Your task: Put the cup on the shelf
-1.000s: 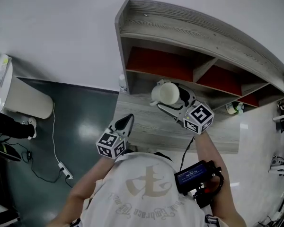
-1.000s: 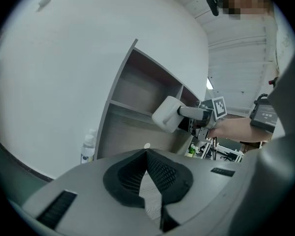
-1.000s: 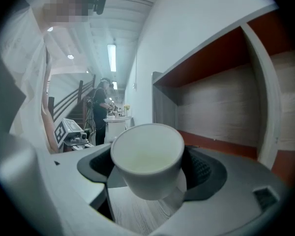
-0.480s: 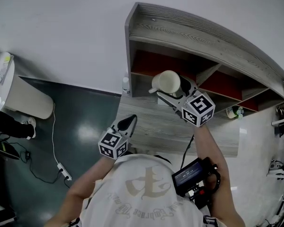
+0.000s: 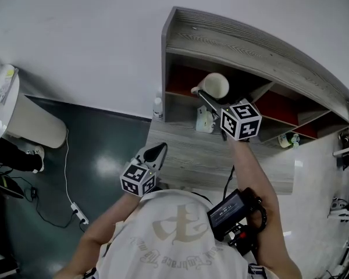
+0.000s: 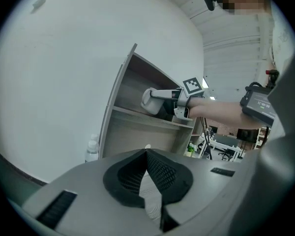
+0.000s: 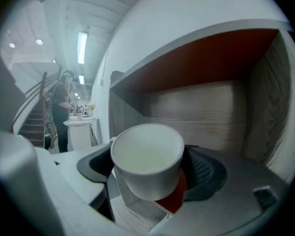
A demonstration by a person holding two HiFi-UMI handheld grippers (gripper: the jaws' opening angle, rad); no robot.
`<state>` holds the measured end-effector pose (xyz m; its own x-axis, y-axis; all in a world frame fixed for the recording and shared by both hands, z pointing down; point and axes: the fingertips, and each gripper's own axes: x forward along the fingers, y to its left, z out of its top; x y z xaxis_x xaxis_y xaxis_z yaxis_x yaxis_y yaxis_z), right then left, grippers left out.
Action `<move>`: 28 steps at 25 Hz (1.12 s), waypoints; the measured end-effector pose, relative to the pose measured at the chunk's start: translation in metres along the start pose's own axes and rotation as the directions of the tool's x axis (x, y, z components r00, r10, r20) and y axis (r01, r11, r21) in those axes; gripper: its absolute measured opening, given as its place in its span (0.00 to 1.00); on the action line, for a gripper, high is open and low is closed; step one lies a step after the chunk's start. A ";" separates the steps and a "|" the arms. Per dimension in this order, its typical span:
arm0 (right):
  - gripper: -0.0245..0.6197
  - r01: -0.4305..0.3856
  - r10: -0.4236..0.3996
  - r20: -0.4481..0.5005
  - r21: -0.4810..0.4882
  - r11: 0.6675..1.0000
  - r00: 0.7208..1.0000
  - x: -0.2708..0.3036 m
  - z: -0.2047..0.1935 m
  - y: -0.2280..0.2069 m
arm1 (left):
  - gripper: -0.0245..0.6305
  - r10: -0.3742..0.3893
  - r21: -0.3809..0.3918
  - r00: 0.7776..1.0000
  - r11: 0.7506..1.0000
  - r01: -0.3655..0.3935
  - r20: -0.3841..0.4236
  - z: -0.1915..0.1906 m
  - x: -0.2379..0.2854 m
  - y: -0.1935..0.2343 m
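Observation:
A white cup (image 5: 215, 86) is held upright by my right gripper (image 5: 213, 96), which is shut on it. The cup hangs at the mouth of the left compartment of the grey wooden shelf (image 5: 250, 45), whose back panels are red. In the right gripper view the cup (image 7: 147, 159) sits between the dark pads of the right gripper (image 7: 150, 168), a little above the compartment floor (image 7: 221, 127). The left gripper view shows the same cup (image 6: 150, 101) from the side. My left gripper (image 5: 156, 151) stays low over the table's left edge, shut and empty, as the left gripper (image 6: 147, 154) shows close up.
A small clear bottle (image 5: 157, 107) stands beside the shelf's left wall. A small white thing (image 5: 205, 121) sits under the shelf on the wooden table (image 5: 186, 158). A green-and-white item (image 5: 286, 138) lies further right. A round white stand (image 5: 23, 121) is on the floor at left.
My right gripper has carried the cup up and forward, from above the table to the shelf's left compartment. The left gripper has hardly moved.

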<state>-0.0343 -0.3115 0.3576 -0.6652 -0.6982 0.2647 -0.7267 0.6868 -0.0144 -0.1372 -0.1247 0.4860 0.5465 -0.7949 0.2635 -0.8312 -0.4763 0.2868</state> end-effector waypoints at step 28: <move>0.69 0.221 -0.220 -0.022 0.105 0.970 0.975 0.035 -0.013 -0.052 | 0.04 0.015 0.000 1.000 1.000 -0.015 -0.018 -0.006 -0.013 0.007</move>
<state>-0.0174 -0.3687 0.3805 -0.4851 -0.8276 0.2825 -0.8697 0.4904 -0.0567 -0.1497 -0.1160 0.4901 0.5359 -0.7950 0.2841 -0.8392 -0.4647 0.2825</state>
